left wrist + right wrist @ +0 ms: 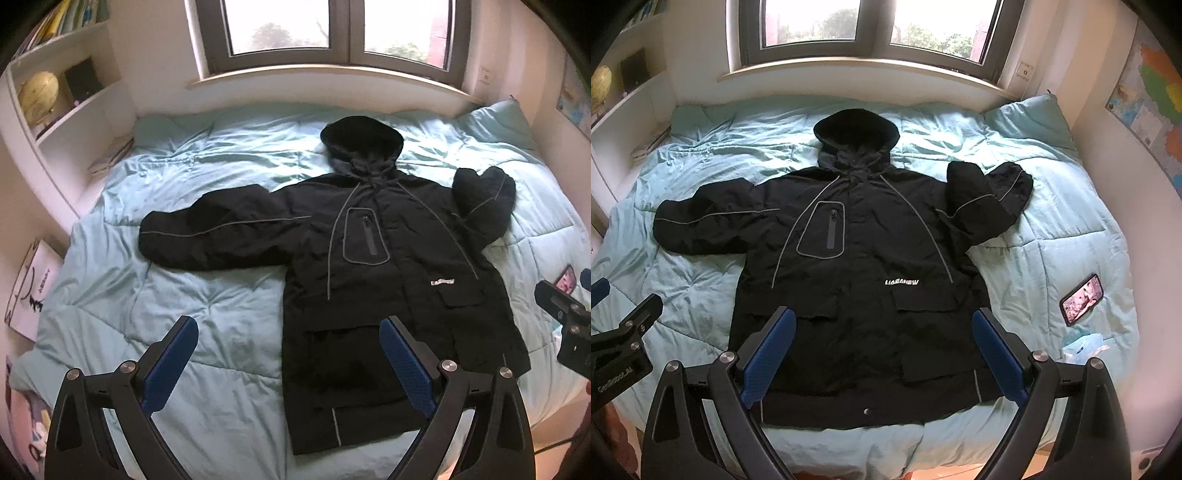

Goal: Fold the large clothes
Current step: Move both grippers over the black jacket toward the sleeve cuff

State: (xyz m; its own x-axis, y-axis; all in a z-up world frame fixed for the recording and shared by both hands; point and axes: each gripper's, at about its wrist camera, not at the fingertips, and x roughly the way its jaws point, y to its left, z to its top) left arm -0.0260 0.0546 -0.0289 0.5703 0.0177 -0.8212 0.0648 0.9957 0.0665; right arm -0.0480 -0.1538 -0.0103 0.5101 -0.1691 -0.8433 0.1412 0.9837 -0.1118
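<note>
The bed with the pale blue quilted duvet [1052, 236] offers bare fabric on both sides of the garment, bounded by the white window ledge at the far edge, with a dark smartphone [1081, 300] lying on the right-hand side. The left gripper [288, 365] and right gripper [884, 358] hover above the near edge, jaws spread wide and holding nothing. The black hooded jacket with grey piping [857, 266] lies face up at mid-bed, hood toward the window, one sleeve extended flat, the other bent back on itself.

Home bedroom, bed [1052, 229], window [871, 26], bookshelf [66, 85]
</note>
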